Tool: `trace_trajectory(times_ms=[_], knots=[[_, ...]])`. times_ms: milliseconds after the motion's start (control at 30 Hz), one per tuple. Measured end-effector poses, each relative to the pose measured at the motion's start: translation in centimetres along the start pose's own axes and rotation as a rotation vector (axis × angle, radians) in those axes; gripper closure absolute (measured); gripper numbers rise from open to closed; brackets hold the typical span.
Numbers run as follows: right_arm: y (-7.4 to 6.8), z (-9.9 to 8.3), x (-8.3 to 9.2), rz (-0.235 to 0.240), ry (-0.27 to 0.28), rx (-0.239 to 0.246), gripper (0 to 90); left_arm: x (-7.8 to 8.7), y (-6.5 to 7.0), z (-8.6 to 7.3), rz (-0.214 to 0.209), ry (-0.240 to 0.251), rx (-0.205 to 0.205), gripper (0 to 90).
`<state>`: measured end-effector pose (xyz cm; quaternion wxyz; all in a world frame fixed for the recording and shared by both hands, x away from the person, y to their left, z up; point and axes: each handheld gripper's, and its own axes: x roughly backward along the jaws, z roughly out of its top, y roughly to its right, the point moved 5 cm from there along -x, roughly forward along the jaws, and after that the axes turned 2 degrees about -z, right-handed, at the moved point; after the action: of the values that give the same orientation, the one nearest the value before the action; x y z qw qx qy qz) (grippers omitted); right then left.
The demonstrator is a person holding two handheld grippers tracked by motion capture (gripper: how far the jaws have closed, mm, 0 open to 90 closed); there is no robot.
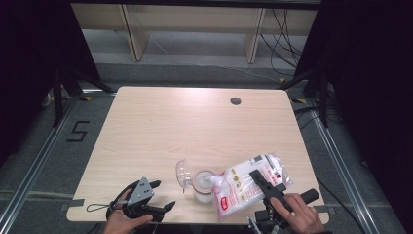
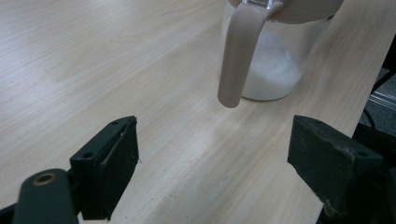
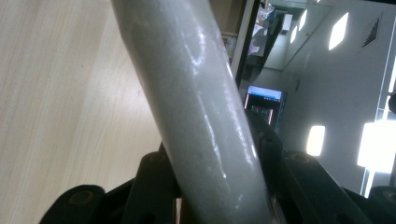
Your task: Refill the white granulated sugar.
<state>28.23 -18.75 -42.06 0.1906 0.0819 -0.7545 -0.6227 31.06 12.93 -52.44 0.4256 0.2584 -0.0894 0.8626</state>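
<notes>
Pale wood-grain table, grey floor, dark curtains.

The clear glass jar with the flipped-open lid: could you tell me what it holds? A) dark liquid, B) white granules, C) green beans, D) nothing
B: the clear glass jar has a low layer of white granules at its bottom.

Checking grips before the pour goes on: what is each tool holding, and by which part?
The right tool clamps the white plastic bag across its middle, tipped toward the glass jar. The left tool is open and holds nothing.
</notes>
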Motion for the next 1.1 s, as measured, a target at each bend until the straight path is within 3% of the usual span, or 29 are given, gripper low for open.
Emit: trace_trajectory(times_ms=[33,267,300,367,400,433,567,667,700,867,900,1033,1067,1100], knots=[[0.09,-0.08,0.08,0.011,-0.007,0.022,68.3,0.02,-0.06,-0.02,0.003,-0.006,-0.005,15.9],[-0.03,0.17,0.04,0.007,-0.001,0.007,68.5,0.01,-0.05,-0.04,0.001,-0.006,0.0,15.9],[0.23,0.36,-0.08,-0.002,0.009,0.033,68.5,-0.03,-0.07,-0.06,0.0,-0.008,-0.002,15.9],[-0.11,0.4,-0.21,0.001,0.005,-0.011,68.5,-0.11,-0.02,-0.06,-0.001,-0.008,-0.008,15.9],[0.23,0.53,-0.35,0.0,0.018,0.027,68.5,-0.19,0.21,-0.01,-0.007,0.004,0.011,15.9],[0.05,0.47,-0.38,0.006,0.009,0.005,68.5,-0.11,0.17,-0.02,-0.008,-0.005,-0.005,15.9],[0.31,0.22,-0.33,-0.005,0.008,0.026,68.6,-0.12,0.12,0.02,-0.007,0.005,0.001,15.9],[0.17,-0.18,-0.06,0.005,-0.011,0.008,68.7,-0.12,0.16,0.01,-0.008,0.003,0.004,15.9],[0.34,-0.16,-0.07,-0.004,-0.002,0.027,68.7,-0.11,0.17,0.01,-0.008,0.002,0.003,15.9],[0.05,-0.05,0.04,0.004,0.004,0.022,68.7,0.05,-0.04,-0.02,0.008,-0.012,-0.013,15.9],[-0.29,-0.06,0.06,0.017,-0.003,-0.009,68.8,0.02,0.08,0.02,0.001,-0.001,0.0,15.9],[-0.09,0.2,-0.04,0.015,0.006,0.027,68.8,0.01,0.02,0.0,0.003,-0.002,-0.007,15.9],[-0.41,0.19,0.01,0.026,-0.005,-0.011,68.9,-0.03,0.08,0.03,-0.003,0.005,-0.002,15.9],[-0.21,0.32,-0.06,0.019,0.007,0.006,68.8,0.02,0.07,0.02,0.0,-0.003,-0.003,15.9]])
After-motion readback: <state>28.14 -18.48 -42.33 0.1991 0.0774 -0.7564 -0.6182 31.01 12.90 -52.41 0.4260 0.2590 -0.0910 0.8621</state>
